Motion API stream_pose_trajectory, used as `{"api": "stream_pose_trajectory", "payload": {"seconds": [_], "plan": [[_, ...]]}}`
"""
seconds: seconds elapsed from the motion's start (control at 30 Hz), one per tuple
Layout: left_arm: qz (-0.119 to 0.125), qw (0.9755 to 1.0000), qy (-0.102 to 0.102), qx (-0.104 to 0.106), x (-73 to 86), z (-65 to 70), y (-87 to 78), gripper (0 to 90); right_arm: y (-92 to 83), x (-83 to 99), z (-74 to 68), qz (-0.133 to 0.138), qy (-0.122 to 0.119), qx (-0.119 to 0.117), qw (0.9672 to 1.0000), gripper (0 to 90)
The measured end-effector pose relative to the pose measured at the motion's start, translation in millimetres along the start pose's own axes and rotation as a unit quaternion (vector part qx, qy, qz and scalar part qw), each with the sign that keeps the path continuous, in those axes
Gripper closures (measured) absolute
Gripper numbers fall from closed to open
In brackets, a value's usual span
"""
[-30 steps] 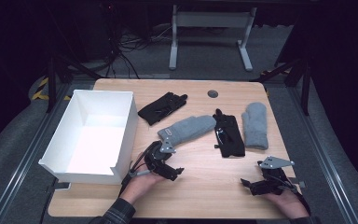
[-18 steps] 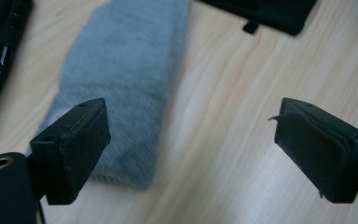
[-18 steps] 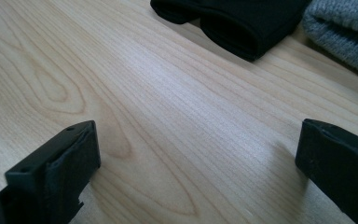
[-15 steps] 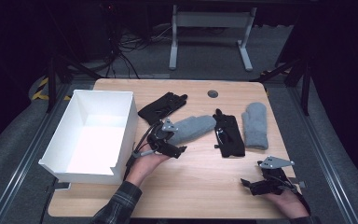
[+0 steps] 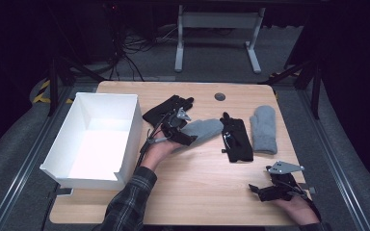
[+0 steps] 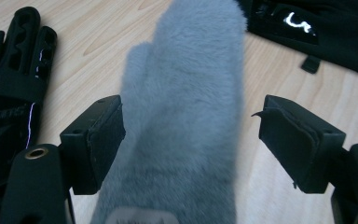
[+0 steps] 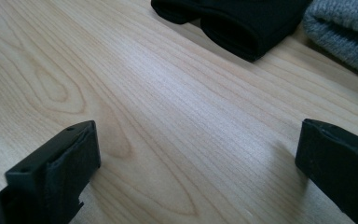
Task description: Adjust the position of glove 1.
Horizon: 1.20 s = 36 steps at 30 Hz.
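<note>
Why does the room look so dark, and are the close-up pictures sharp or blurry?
High view: light falls on the wooden table and glares off the white box; the surroundings stay black. Left gripper view: the grey mitten looks soft, the reflective mark on a black glove flares. Right gripper view: wood grain is sharp mid-frame, far gloves blur.

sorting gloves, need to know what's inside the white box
The white box holds nothing visible: its bare white floor shows. Its near wall hides the floor strip just behind it.
</note>
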<state>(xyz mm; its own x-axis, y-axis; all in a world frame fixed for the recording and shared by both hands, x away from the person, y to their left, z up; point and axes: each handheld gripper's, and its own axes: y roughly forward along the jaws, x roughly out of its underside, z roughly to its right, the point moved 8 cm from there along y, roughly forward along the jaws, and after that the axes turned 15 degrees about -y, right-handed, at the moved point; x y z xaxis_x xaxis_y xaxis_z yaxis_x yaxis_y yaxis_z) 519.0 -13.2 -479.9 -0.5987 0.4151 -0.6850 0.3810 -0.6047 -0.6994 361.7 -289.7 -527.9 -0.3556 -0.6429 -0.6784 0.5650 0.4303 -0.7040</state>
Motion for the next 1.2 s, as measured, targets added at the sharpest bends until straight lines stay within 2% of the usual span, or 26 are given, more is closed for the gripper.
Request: {"api": "stream_pose_trajectory", "payload": {"seconds": [0.1,0.2,0.3,0.4,0.47,0.5,0.6,0.7,0.77,0.83,1.0,1.07,1.1,1.13,1.17,1.2], "plan": [[-0.007,0.9999,0.003,0.007,-3.1,-2.2,8.3,23.3,0.0,0.0,-0.1,0.0,0.0,0.0,1.0,0.1],[-0.011,0.9998,-0.001,0.014,-3.3,-4.5,19.5,23.2,0.0,0.0,0.0,0.0,0.0,0.0,1.0,0.1],[-0.026,0.9996,-0.001,0.01,2.0,-8.0,27.6,23.8,0.0,0.0,0.0,0.0,0.0,0.0,1.0,0.1],[-0.035,0.9994,0.003,0.004,6.8,-10.3,32.5,29.8,-0.1,0.1,-0.2,0.0,-0.001,0.0,1.0,0.1],[-0.032,0.9995,0.004,0.001,7.3,-11.0,33.4,35.8,-0.1,0.0,-0.2,0.0,-0.001,-0.001,1.0,0.1],[-0.032,0.9995,0.005,-0.001,7.6,-11.8,33.1,35.8,-0.1,0.0,-0.2,0.0,-0.001,-0.001,1.0,0.1],[-0.032,0.9993,0.017,-0.006,6.5,-12.3,29.5,54.4,-0.1,0.0,-0.2,0.0,-0.001,-0.001,1.0,0.1],[-0.027,0.9996,0.012,0.0,4.1,-10.1,23.4,70.5,-0.1,0.0,-0.2,0.0,-0.001,-0.001,1.0,0.2],[-0.026,0.9996,0.007,0.005,3.8,-7.3,19.0,76.5,-0.1,0.0,-0.2,0.0,-0.001,-0.001,1.0,0.2],[-0.023,0.9997,-0.003,0.007,4.4,-4.2,14.9,79.7,-0.1,0.0,-0.2,0.0,-0.001,-0.001,1.0,0.2],[-0.024,0.9995,-0.012,0.017,9.0,5.4,3.5,81.6,-0.1,0.0,-0.2,0.0,-0.001,-0.001,1.0,0.2],[-0.028,0.9989,-0.02,0.032,15.7,17.4,-8.2,81.8,-0.1,0.0,-0.2,0.0,-0.001,0.0,1.0,0.2],[-0.028,0.9989,-0.02,0.032,15.7,17.4,-8.2,81.8,-0.1,0.0,-0.2,0.0,-0.001,0.0,1.0,0.2],[-0.026,0.9987,-0.023,0.037,20.3,25.8,-15.4,81.9,-0.1,0.0,-0.2,0.0,-0.001,-0.001,1.0,0.2],[-0.026,0.9987,-0.023,0.037,20.3,25.8,-15.4,81.9,-0.1,0.0,-0.2,0.0,-0.001,0.0,1.0,0.2],[-0.028,0.9986,-0.022,0.038,26.0,34.3,-22.5,82.0,-0.1,0.0,-0.2,0.0,-0.001,0.0,1.0,0.2]]}}
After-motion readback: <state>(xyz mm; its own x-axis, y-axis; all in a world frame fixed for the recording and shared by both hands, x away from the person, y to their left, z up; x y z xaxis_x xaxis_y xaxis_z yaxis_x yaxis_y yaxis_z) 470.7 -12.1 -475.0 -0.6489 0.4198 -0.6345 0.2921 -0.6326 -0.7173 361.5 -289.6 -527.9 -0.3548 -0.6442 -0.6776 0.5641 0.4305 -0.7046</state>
